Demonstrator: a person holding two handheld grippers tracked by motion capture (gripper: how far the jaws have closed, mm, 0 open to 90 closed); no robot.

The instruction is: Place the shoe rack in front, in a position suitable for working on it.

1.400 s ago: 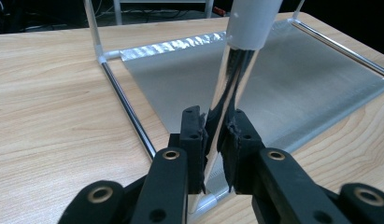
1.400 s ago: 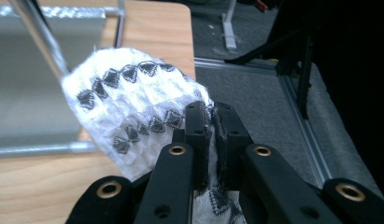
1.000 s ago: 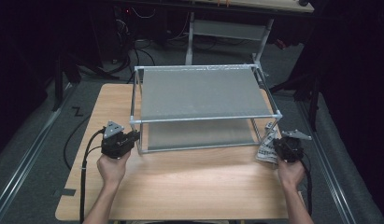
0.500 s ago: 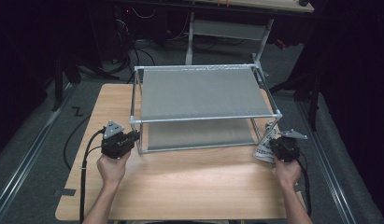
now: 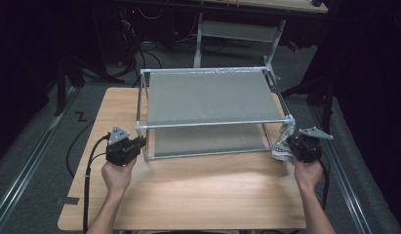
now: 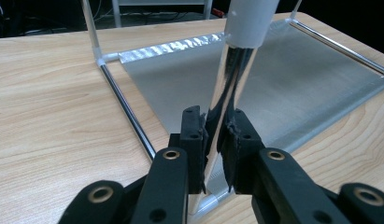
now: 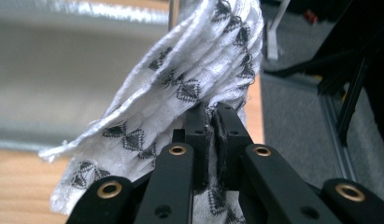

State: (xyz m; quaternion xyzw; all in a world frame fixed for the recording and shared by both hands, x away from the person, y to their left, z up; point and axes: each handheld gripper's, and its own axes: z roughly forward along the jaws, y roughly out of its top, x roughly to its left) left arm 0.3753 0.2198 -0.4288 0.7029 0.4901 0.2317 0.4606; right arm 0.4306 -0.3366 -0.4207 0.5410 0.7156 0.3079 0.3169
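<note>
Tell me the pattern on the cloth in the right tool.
White cloth with small black bow-like shapes, clearest in the right gripper view.

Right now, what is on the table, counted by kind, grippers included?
Metal shelf racks: 1
Patterned white cloths: 1
Grippers: 2, the left gripper shut on the rack's front post, the right gripper shut on the cloth
Total: 4

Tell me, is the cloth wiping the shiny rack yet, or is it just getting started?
Just starting, it seems. The left gripper is clamped on the rack's front post, steadying it. The right gripper pinches the patterned cloth beside the rack's right front corner. Both shelves remain to be wiped, if that's the job.
</note>
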